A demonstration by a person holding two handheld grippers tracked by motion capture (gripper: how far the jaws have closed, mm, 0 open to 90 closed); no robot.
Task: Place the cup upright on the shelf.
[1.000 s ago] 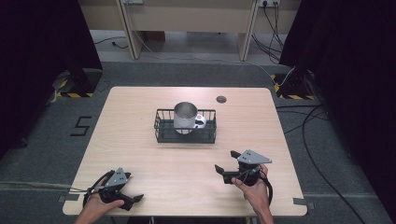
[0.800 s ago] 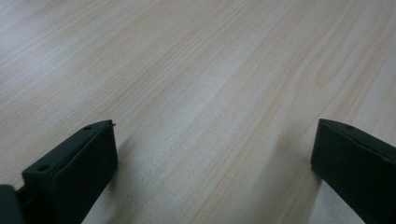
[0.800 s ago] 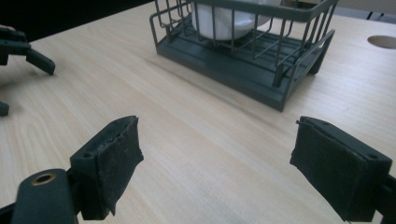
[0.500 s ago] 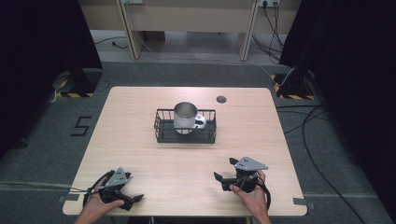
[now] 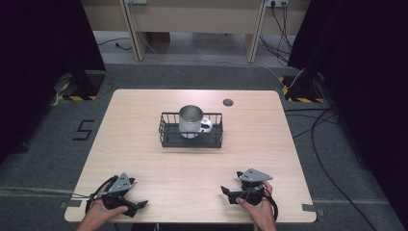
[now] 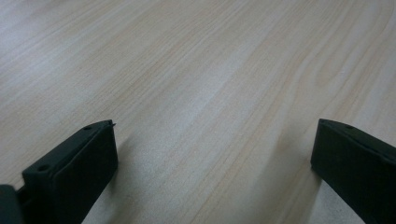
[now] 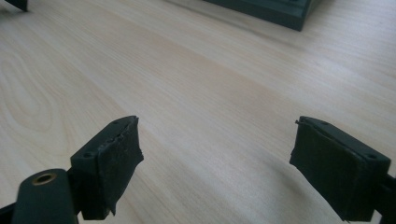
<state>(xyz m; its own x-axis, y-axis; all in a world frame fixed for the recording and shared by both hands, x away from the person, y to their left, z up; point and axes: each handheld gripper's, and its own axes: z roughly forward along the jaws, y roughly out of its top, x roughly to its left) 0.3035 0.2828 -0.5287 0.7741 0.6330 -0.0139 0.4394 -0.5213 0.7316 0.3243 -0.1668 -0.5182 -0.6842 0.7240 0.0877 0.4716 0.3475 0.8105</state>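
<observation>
Jaws on the left gripper (image 6: 215,158) sit wide apart with nothing between them, just bare wood underneath. Same deal with the right gripper (image 7: 217,154): there's a clear gap and it isn't holding anything. From the high view, both rest low at the near edge of the bench (image 5: 144,120), each in a hand, left one (image 5: 136,208) and right one (image 5: 227,195) well apart. The black wire basket (image 5: 191,140) sits mid-bench, far from both, with a steel cup (image 5: 191,120) standing upright inside.
</observation>
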